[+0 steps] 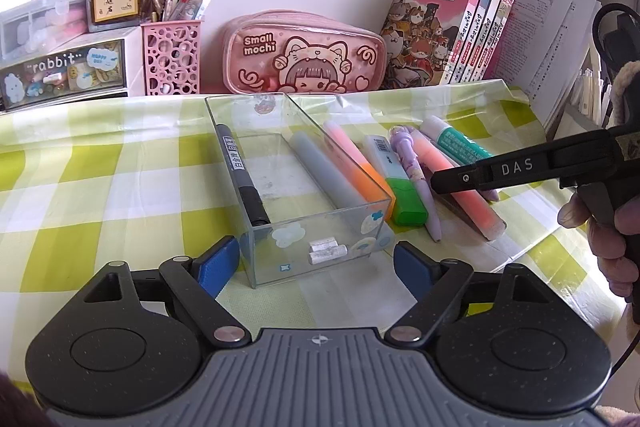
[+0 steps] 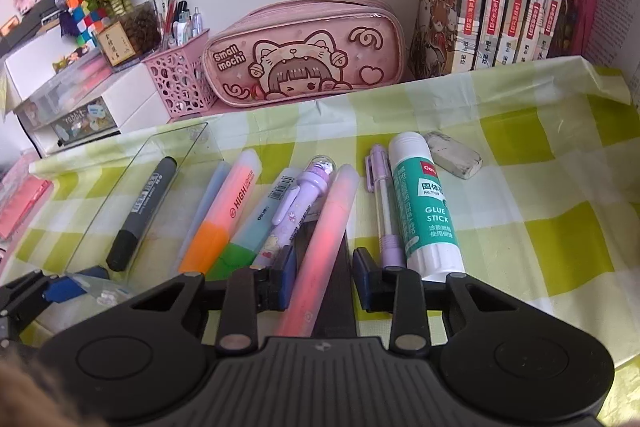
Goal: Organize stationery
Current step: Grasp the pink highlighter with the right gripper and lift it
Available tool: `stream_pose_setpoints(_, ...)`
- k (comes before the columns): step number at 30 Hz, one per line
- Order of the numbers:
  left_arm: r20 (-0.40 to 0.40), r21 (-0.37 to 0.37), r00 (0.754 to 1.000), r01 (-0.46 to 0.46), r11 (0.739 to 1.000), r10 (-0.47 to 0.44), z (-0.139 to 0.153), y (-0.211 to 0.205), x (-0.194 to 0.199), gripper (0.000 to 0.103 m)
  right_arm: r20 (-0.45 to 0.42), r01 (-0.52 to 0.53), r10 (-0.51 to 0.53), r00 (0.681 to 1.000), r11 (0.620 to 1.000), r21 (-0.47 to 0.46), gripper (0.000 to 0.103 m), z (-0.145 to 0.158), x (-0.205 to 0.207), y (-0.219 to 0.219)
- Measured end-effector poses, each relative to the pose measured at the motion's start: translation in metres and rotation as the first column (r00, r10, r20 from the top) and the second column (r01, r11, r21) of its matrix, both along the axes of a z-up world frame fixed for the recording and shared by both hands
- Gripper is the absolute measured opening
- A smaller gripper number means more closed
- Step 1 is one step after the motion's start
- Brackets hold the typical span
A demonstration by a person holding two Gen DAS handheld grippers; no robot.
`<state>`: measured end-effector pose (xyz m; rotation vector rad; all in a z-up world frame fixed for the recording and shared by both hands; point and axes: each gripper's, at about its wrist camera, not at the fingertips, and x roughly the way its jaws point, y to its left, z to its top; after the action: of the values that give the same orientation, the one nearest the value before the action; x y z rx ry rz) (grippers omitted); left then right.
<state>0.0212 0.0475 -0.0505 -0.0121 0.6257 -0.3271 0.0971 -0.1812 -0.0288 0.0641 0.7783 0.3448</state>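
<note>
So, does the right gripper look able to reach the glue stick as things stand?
Probably, yes. The glue stick lies just beside the right gripper, bare tablecloth on its far side. But a pink highlighter sits between the jaws, and a purple pen lies close along the stick's near side.

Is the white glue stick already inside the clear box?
No, the glue stick lies on the checked cloth, well to the right of the clear box.
</note>
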Motion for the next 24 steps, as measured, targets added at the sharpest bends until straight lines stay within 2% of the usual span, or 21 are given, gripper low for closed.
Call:
stream_pose_setpoints(6, 0.000, -0.002, 1.000, 0.000, 1.000, 0.000, 0.000, 0.000, 0.000, 0.081, 0.024, -0.045, 0.047, 0.999, 0.996, -0.081, 0.040, 0.004, -0.004, -0.001)
stream_pose_setpoints(14, 0.001, -0.015, 1.000, -0.002, 1.000, 0.002, 0.000, 0.002, 0.000, 0.081, -0.022, 0.003, -0.003, 1.000, 1.000, -0.001, 0.041, 0.004, 0.003, -0.012)
stream_pose_setpoints(17, 0.001, -0.018, 1.000, -0.003, 1.000, 0.003, 0.000, 0.002, 0.000, 0.081, -0.035, 0.013, -0.011, 0.999, 0.999, 0.035, 0.047, 0.006, 0.005, -0.014)
stream_pose_setpoints(19, 0.001, -0.017, 1.000, -0.003, 1.000, 0.003, 0.000, 0.002, 0.000, 0.081, -0.024, 0.005, -0.003, 1.000, 0.998, 0.055, 0.057, 0.009, 0.003, -0.014)
stream_pose_setpoints(21, 0.001, -0.016, 1.000, -0.003, 1.000, 0.003, 0.000, 0.002, -0.001, 0.081, -0.015, -0.006, 0.007, 1.000, 0.998, 0.057, 0.063, 0.011, 0.002, -0.011)
stream_pose_setpoints(24, 0.001, -0.015, 1.000, -0.003, 1.000, 0.003, 0.000, 0.001, -0.001, 0.081, -0.009, -0.015, 0.015, 1.000, 1.000, 0.027, 0.064, 0.010, 0.001, -0.005)
